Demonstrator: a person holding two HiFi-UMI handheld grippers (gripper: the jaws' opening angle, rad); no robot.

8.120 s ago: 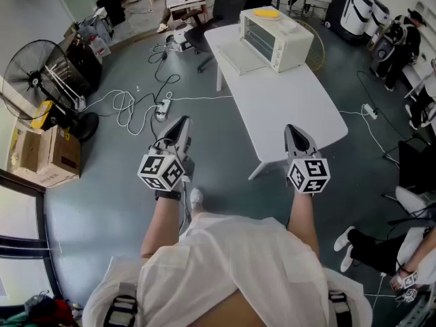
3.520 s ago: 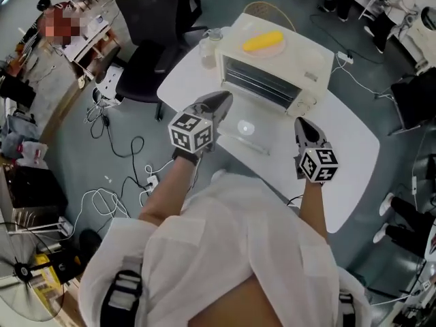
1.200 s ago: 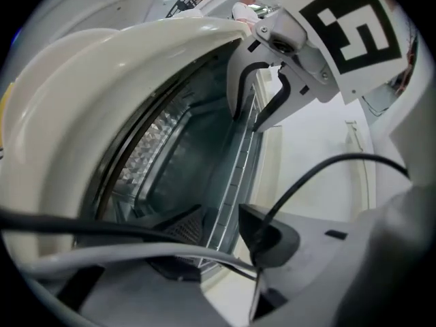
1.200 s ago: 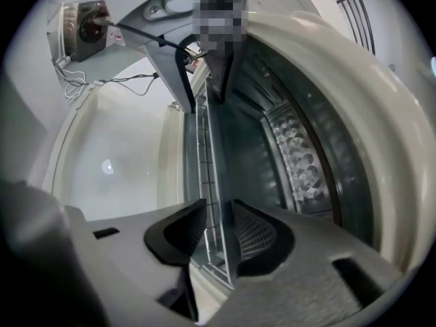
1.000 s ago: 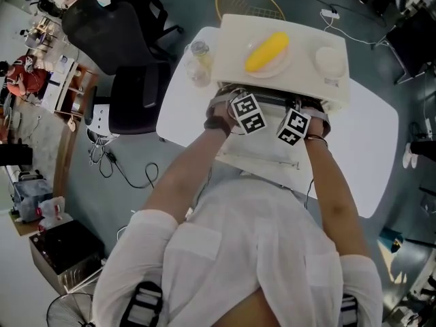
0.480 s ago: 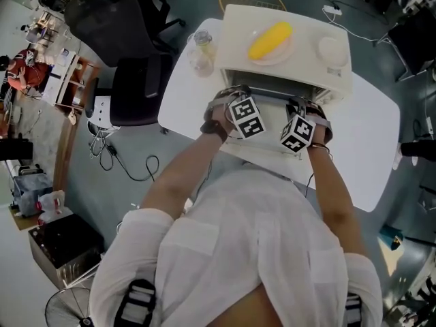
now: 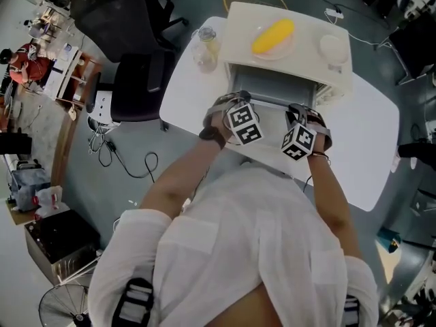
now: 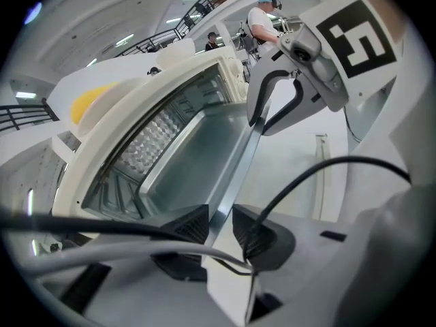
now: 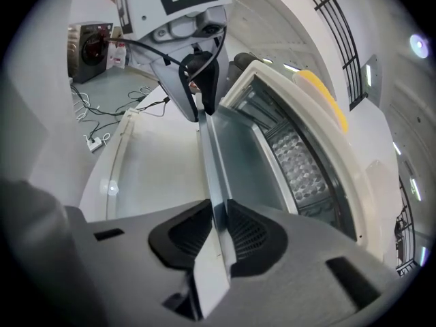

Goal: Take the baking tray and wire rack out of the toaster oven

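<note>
The cream toaster oven [image 7: 306, 63] stands on the white table [image 7: 368, 135], its door [image 8: 306, 169] folded down towards me. A metal baking tray [image 8: 197, 162] sticks partway out of the oven mouth. My left gripper [image 8: 219, 225] is shut on the tray's front rim at its left end; its jaws have just been closing and then easing a little, with the rim between them. My right gripper [image 9: 219, 229] is shut on the same rim [image 9: 211, 148] at the right end, its jaws having just been closing on it. I cannot make out the wire rack.
On the oven's top lie a yellow corn cob on a plate [image 7: 272, 36] and a white bowl [image 7: 332, 48]. A glass jar [image 7: 206, 46] stands on the table left of the oven. A black office chair [image 7: 136, 73] sits to the left, with cables on the floor.
Both grippers have drawn back towards me from the oven mouth, and the baking tray has slid out with them.
</note>
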